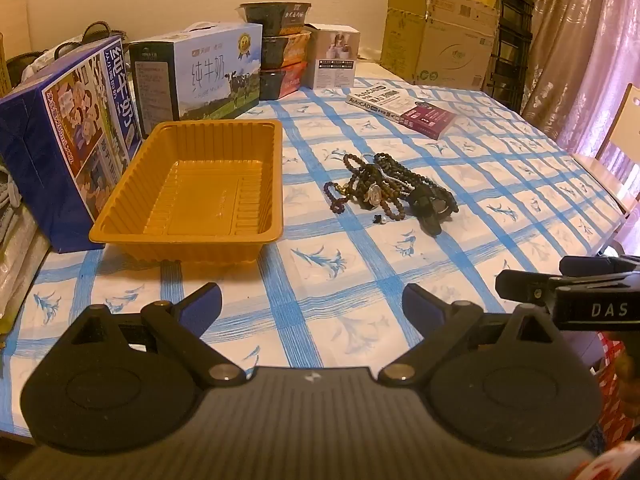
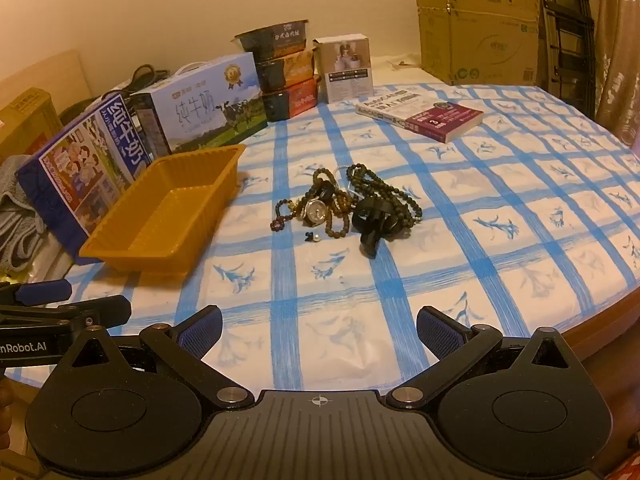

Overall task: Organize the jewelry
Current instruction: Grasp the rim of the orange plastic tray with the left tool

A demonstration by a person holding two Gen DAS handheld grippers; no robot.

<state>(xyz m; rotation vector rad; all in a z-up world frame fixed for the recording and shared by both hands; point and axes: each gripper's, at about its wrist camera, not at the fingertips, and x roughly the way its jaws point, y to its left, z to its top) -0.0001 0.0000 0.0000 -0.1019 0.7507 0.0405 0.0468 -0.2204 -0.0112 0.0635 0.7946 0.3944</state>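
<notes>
On the blue-checked tablecloth [image 2: 460,248], a jewelry pile [image 2: 348,204] of bead strands, a wristwatch [image 2: 316,211] and a black strap is lying tangled just beside the empty orange tray [image 2: 132,252], which is probably serving as the collection bin. The left gripper [image 1: 311,304] and right gripper [image 2: 319,328] are hovering near the table's front edge, well short of the pile, fingers spread apart and holding nothing, apparently readying a first pick.
</notes>
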